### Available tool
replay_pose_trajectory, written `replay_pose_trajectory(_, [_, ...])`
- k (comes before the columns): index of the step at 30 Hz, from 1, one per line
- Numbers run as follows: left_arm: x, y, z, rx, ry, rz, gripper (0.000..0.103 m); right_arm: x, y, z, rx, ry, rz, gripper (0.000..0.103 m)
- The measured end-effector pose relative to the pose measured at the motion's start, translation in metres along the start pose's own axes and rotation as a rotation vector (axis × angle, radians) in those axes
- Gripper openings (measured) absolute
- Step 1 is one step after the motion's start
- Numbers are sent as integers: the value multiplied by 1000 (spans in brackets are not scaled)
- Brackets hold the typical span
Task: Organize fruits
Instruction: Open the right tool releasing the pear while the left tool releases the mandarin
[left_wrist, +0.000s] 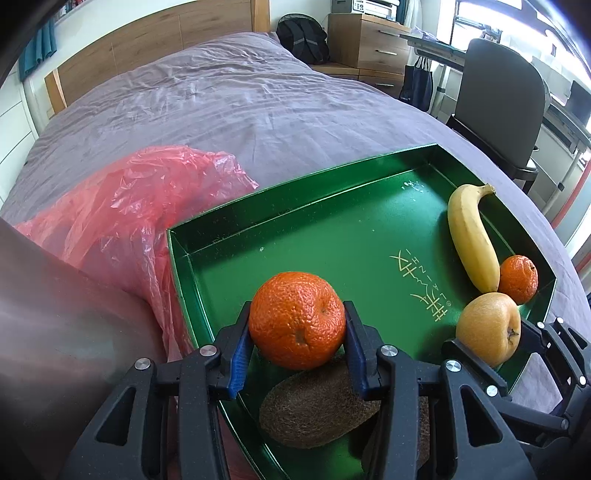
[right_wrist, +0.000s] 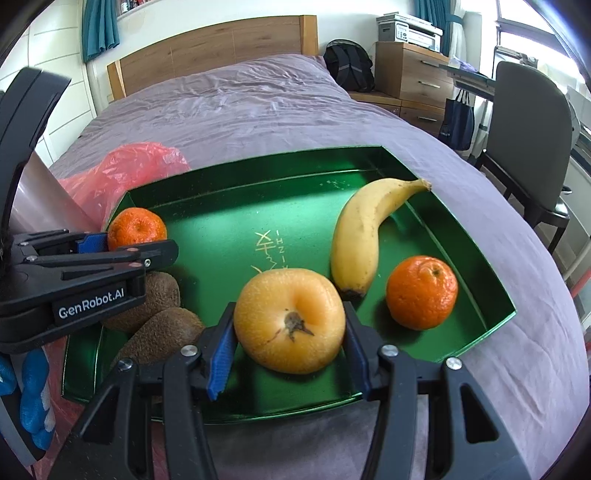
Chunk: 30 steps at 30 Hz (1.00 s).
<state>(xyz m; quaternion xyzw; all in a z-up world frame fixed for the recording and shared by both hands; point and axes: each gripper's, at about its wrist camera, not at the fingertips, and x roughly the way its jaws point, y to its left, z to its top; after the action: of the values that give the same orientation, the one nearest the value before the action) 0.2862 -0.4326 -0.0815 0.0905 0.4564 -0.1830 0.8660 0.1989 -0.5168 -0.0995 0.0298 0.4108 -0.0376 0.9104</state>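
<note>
Gripping a pebbled, slightly flattened mandarin, your left gripper has its ribbed blue pads pressed on both flanks; the fruit hangs over the near left corner of the tray. Directly under it lie two fuzzy brown kiwis, oval, touching each other.

Your right gripper clamps a yellow pear, round and squat, finely speckled, its dried calyx facing the lens. It sits low over the tray's near edge, at 6 o'clock in the right wrist view; whether it touches the floor you cannot tell.

At 2 o'clock from the pear lies a smooth curved banana, stem pointing toward the far right corner, blackened tip near the pear. A second mandarin, dimpled, rests at 3 o'clock, just beside the banana's tip.

All of this is in a shallow green tray, glossy metallic, straight low walls, gold lettering on the floor. It rests on a creased mauve bedsheet. A crumpled translucent red plastic bag lies against the tray's left wall, at 10 o'clock.
</note>
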Motion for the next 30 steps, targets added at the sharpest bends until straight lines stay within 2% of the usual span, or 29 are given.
replay_pose_trajectory(11, [3,2,-4,-5,34,6,40,3,2,1,-26,46,10,71])
replay_pose_trajectory(16, [-3,3,-4,-8,31,15,46,1,4,0,-22,52,6,71])
replay_pose_trajectory(21, [-12,5,-4,-10,21,18,48,-5,4,2,-21,44,-12,78])
replay_pose_trajectory(24, [-19,3,-4,-5,10,22,52,-14,4,4,-25,33,-20,78])
replay_pose_trajectory(30, [-39,-1,-5,5,-8,14,53,-39,2,8,-26,3,-39,79])
